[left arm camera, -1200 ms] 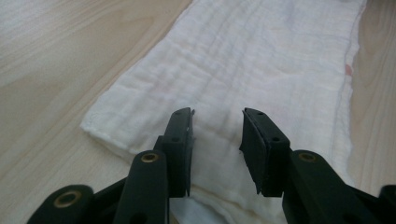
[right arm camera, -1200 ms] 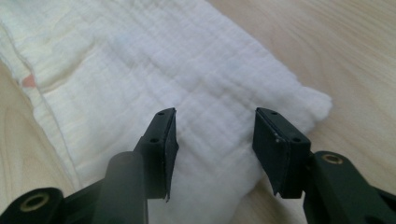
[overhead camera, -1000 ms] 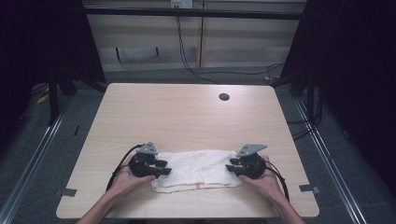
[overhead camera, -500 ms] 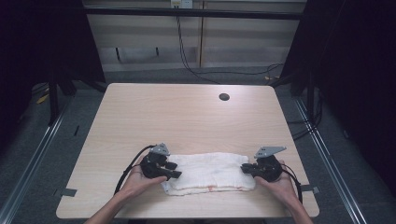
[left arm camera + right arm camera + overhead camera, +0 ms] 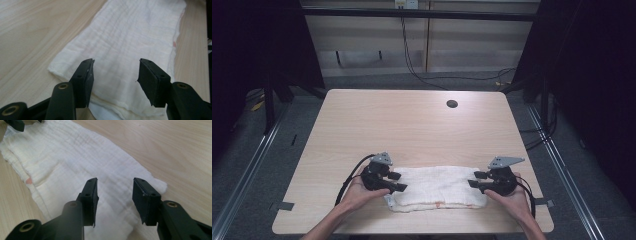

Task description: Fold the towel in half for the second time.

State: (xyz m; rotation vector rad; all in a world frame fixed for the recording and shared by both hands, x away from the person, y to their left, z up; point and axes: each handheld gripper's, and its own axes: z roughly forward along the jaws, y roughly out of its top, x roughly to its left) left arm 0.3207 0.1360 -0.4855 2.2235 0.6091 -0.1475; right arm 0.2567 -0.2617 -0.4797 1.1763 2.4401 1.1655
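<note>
nearby, table point(image 5: 412, 125) hole point(image 5: 452, 104) beyond cloth point(image 5: 437, 187)

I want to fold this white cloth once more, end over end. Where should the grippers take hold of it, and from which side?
Probably at its two short ends. The cloth lies flat as a long folded strip, and the left gripper and right gripper, jaws just opened with nothing pinched, already face those ends. Come in low from each end, sliding one jaw under the layered edge.

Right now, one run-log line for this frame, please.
cloth folded flat on table | left gripper open, just opening, at left end | right gripper open, just opening, at right end
</note>
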